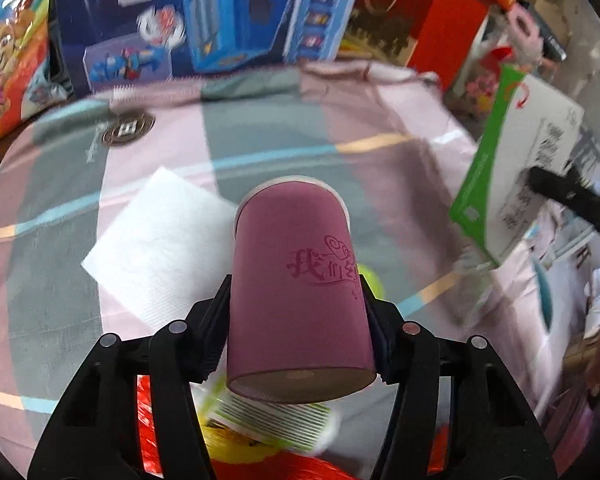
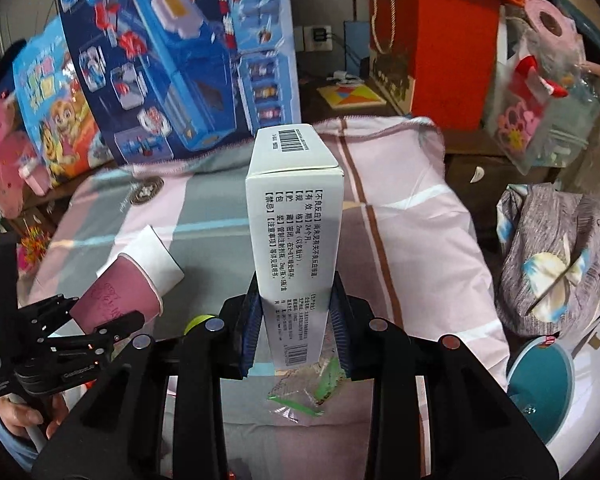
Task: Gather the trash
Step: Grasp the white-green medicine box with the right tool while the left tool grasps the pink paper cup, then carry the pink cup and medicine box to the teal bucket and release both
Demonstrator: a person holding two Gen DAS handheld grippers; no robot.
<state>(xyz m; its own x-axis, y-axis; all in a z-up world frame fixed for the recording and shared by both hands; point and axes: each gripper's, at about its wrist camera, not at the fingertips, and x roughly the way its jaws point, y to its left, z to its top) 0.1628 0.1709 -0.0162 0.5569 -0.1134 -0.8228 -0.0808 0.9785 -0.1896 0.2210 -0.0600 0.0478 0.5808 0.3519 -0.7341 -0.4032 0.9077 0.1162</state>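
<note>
Left wrist view shows we are gripping a pink paper cup in our left tool and a white box in our right tool, leaving a napkin and a plastic wrapper lying on the bed near its front edge.

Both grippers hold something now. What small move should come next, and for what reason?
Probably carry the right gripper, shut on the white printed cardboard box, toward the teal round bin at lower right and release there. The left gripper already clamps the purple paper cup, while a white paper napkin and clear plastic wrapper remain on the striped cloth.
</note>
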